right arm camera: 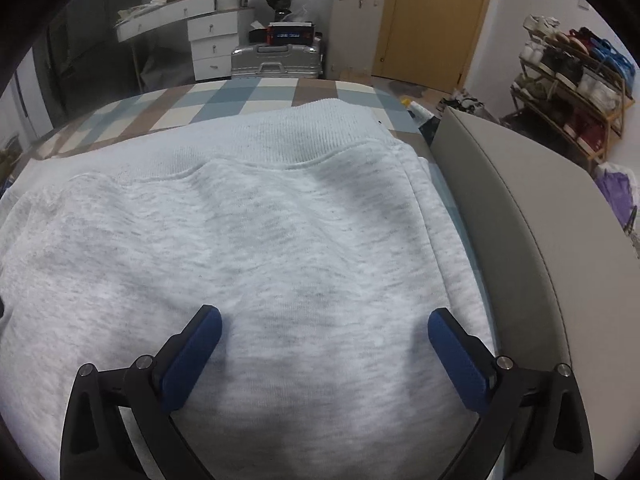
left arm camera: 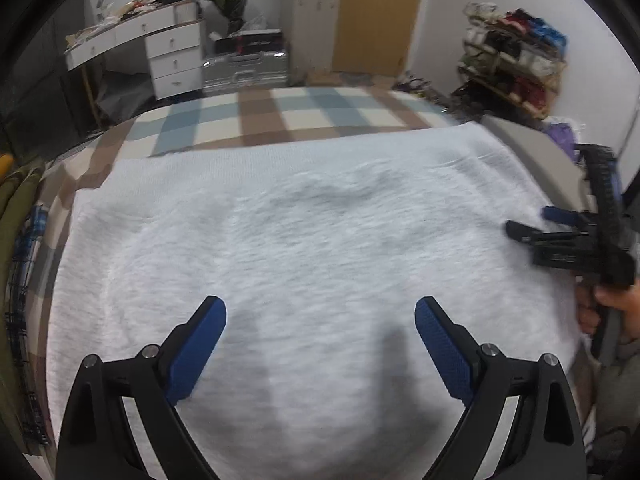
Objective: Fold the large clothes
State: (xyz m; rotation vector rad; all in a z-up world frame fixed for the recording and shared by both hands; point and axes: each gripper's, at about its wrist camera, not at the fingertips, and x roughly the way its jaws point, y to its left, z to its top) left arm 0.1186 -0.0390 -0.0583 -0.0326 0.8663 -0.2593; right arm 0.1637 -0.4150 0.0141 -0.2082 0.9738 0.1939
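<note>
A large light grey sweatshirt [left arm camera: 304, 240] lies spread flat over the checked bedspread [left arm camera: 288, 116]. My left gripper [left arm camera: 320, 312] hovers open just above its near part, blue pads wide apart, nothing between them. The right gripper [left arm camera: 532, 226] shows at the right edge of the left wrist view, held by a hand [left arm camera: 616, 300], over the garment's right side. In the right wrist view the sweatshirt [right arm camera: 248, 248] fills the frame, its ribbed hem [right arm camera: 280, 136] at the far end. My right gripper [right arm camera: 324, 320] is open above the cloth, holding nothing.
A grey padded bed frame edge [right arm camera: 520, 208] runs along the right. Beyond the bed stand a white drawer desk [right arm camera: 208, 40], a silver suitcase [right arm camera: 276, 62], a yellow door [right arm camera: 432, 20] and a shoe rack [right arm camera: 572, 80]. Other clothes [left arm camera: 20, 208] lie at the left edge.
</note>
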